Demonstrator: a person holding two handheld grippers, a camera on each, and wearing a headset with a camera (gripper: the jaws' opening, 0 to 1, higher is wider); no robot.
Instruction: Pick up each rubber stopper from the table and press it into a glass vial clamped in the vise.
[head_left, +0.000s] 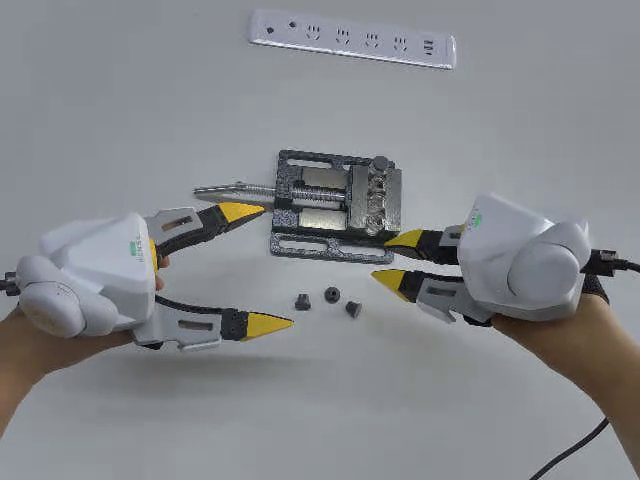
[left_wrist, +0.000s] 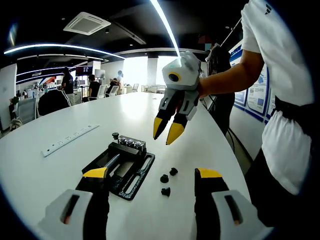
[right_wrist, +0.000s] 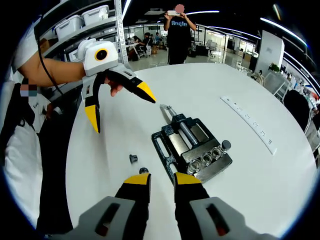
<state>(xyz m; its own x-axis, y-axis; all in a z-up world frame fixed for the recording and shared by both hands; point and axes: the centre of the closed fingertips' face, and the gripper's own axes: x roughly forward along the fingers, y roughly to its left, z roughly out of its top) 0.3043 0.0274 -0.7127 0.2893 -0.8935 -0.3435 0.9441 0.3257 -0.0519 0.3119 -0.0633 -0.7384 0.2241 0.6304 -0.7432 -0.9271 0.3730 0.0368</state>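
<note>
Rubber stoppers (head_left: 332, 294) near the vise (head_left: 325, 200) look light and probably squashy; pinch across the head. Left gripper (head_left: 255, 268) gapes wide, right gripper (head_left: 398, 258) narrower, both empty.

Facing each other: left hand-held gripper (head_left: 272, 265), jaws spread wide; right hand-held gripper (head_left: 385, 257), jaws narrowly parted; both empty.

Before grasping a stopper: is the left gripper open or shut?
Open. The left gripper has its jaws wide apart, holding nothing.
</note>
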